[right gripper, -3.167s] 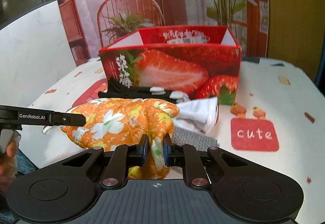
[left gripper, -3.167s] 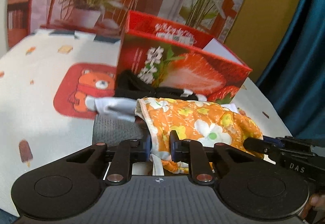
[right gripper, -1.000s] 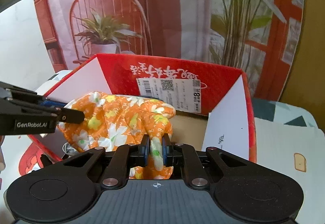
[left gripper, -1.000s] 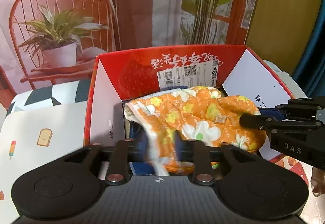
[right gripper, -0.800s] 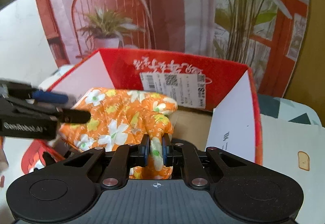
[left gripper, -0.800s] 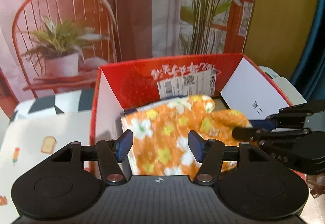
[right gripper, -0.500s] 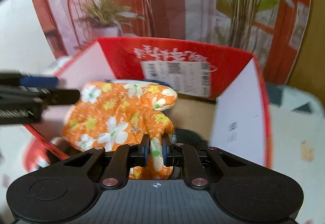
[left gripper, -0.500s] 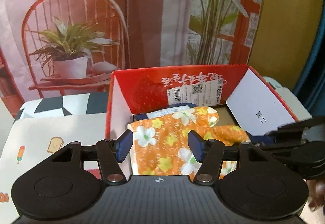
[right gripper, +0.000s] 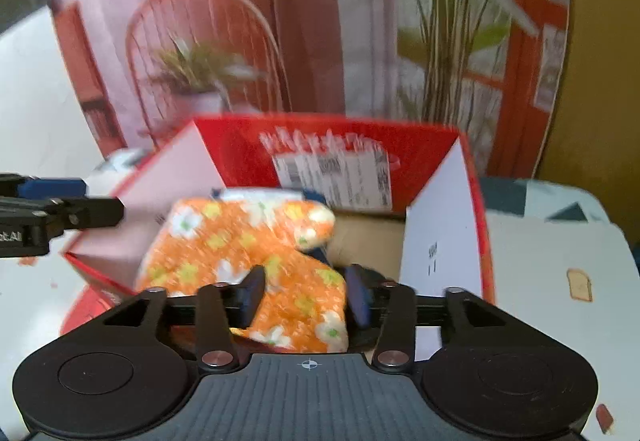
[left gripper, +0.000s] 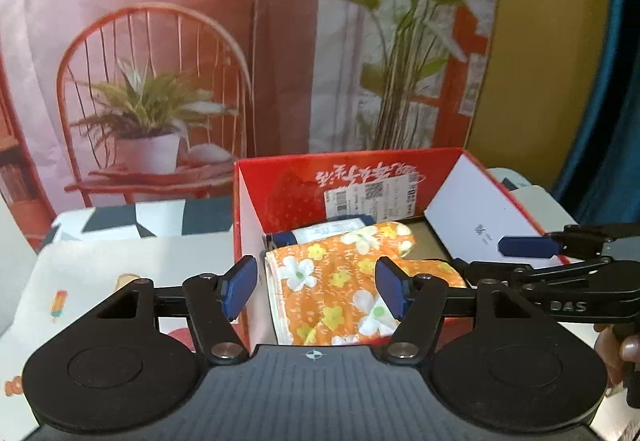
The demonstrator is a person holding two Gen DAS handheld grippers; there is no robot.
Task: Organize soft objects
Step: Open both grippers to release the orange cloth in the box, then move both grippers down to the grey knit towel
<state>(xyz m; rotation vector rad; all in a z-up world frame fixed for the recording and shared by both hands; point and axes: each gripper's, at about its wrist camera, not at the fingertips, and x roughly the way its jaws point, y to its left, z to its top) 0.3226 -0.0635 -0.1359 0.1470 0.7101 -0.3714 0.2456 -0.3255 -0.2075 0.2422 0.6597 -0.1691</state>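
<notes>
An orange oven mitt with white and yellow flowers (left gripper: pixel 340 281) lies inside the open red strawberry box (left gripper: pixel 288 193), on top of a blue and white item (left gripper: pixel 332 231). My left gripper (left gripper: pixel 316 287) is open and empty, just above the box's near edge. My right gripper (right gripper: pixel 306 299) is open over the mitt (right gripper: pixel 240 249), its jaws apart on either side of the mitt's near end. The box (right gripper: pixel 240 145) is open at the top in the right wrist view. The right gripper also shows in the left wrist view (left gripper: pixel 520 255).
The box stands on a white tablecloth with small printed pictures (left gripper: pixel 104 265). Behind it hangs a backdrop picturing a chair, potted plants and a lamp (left gripper: pixel 160 81). A blue curtain (left gripper: pixel 616 121) is at the far right. The left gripper's arm (right gripper: pixel 48 217) reaches in from the left.
My right gripper has opened and let go of the mitt, which now rests in the box. My left gripper, open since 0.8 s ago, has drawn back and up.
</notes>
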